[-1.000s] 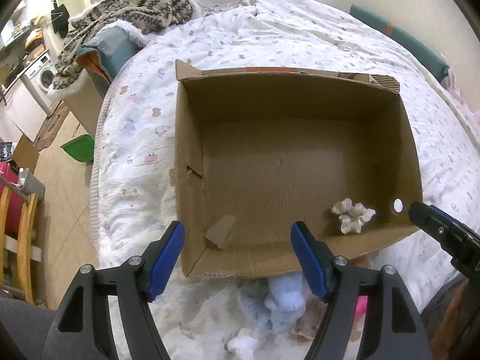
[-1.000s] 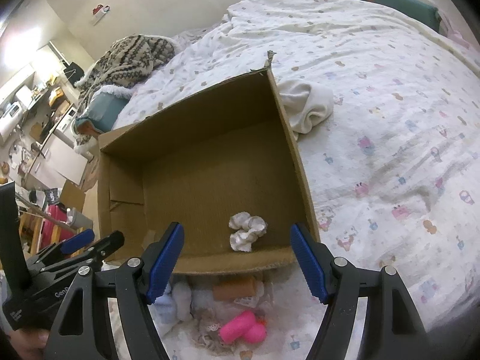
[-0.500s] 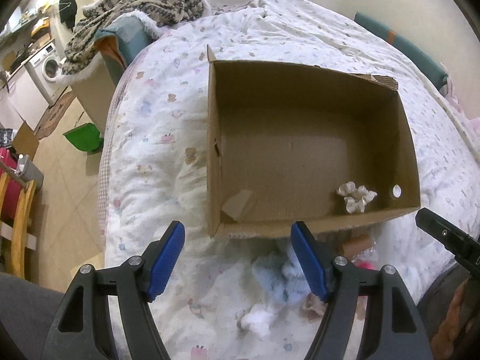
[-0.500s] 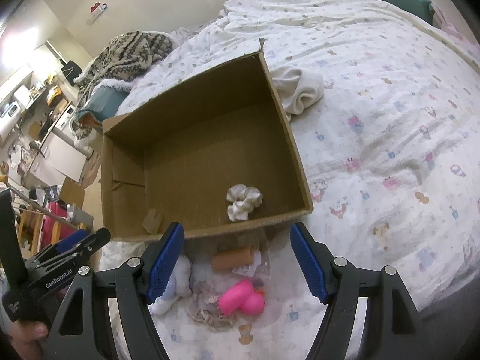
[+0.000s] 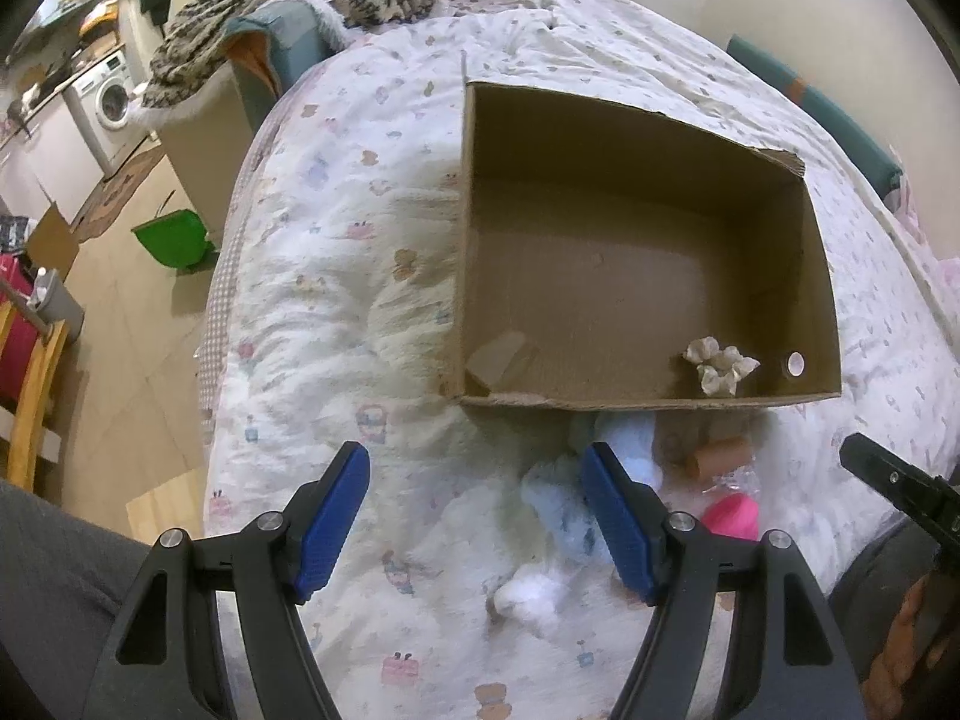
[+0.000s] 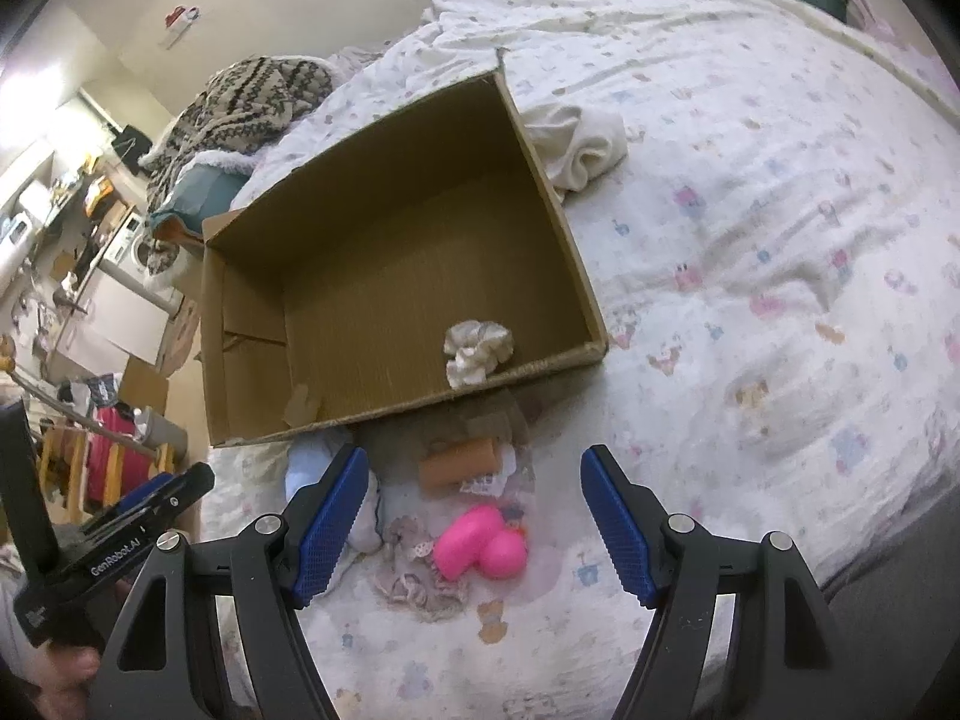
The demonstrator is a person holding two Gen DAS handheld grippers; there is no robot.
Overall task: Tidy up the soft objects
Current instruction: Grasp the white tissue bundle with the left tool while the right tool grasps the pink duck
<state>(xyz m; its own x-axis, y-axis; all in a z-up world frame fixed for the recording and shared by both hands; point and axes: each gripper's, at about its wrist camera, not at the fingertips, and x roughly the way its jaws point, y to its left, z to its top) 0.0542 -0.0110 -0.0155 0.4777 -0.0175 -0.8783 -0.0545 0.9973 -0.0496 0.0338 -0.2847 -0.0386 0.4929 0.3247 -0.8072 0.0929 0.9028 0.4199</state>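
Both tongs hang empty with their blue pads wide apart — the left tongs over the quilt just short of the cardboard box, the right tongs above the little heap still lying on the bed against the box's near wall. One cream scrunchie already lies inside the box near its front right corner, while the pink plush toy, a pale blue soft piece, a tan roll and a lacy scrap wait outside. All look light and squashy — likely to fold, not slip — so pinching the pink toy across its narrow middle seems safest.
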